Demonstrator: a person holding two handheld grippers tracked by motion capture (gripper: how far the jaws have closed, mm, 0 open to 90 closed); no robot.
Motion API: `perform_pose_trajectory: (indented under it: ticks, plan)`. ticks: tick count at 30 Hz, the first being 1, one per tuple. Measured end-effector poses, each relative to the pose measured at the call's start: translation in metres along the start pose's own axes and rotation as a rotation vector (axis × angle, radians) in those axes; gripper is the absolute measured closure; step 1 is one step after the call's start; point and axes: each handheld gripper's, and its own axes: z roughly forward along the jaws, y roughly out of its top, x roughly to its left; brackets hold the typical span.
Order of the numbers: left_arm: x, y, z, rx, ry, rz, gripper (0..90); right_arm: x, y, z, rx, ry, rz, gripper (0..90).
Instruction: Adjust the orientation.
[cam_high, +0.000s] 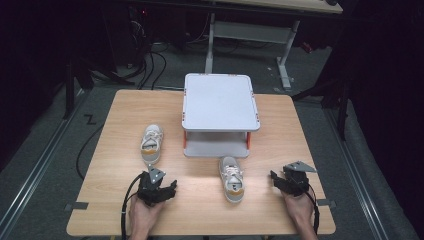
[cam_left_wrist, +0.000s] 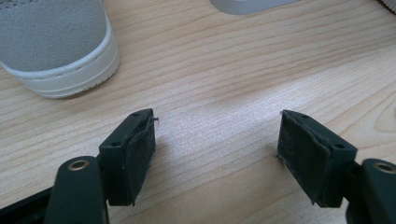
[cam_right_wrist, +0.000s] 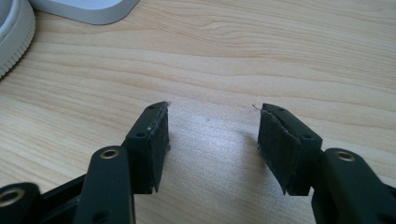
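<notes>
A person sits at a wooden desk (cam_high: 115, 165) with one set of tongs in each hand, both near the bottom of the high view. The left tongs (cam_high: 165, 189) and the right tongs (cam_high: 278, 179) are both released, jaws spread wide with bare wood between them, grasping nothing.

Two small grey sneakers with white soles lie on the desk. The left shoe (cam_high: 151, 143) sits left of centre, toe pointing toward the bottom of the frame, just above the left tongs. The right shoe (cam_high: 232, 178) sits lower, right of centre, between the two sets of tongs. A white two-tier shelf (cam_high: 220, 102) stands in the middle of the frame, behind the shoes.

The likely risk is a poor grip. The shoes have soft suede-like uppers and rounded rubber rims, as seen at the upper left of the left gripper view (cam_left_wrist: 56, 42), so jaws closing on the curved toe could slip off or push the shoe across the smooth wood. A shoe lifted by one edge could also tilt and catch the shelf's lower tier.
</notes>
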Motion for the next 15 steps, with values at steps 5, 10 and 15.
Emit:
perform_pose_trajectory:
  ticks: [5, 10, 15]
  plan:
    - [0.001, 0.004, -0.001, 0.027, -0.015, -0.007, 28.0, -0.002, 0.001, 0.001, 0.005, 0.007, 0.014, 40.4]
    - [0.0, 0.011, -0.005, 0.02, -0.009, 0.0, 29.3, -0.002, 0.001, 0.001, 0.004, 0.007, 0.014, 40.3]
    - [0.002, 0.02, -0.012, -0.001, -0.023, 0.007, 29.6, -0.002, 0.001, 0.001, 0.002, 0.009, 0.011, 40.3]
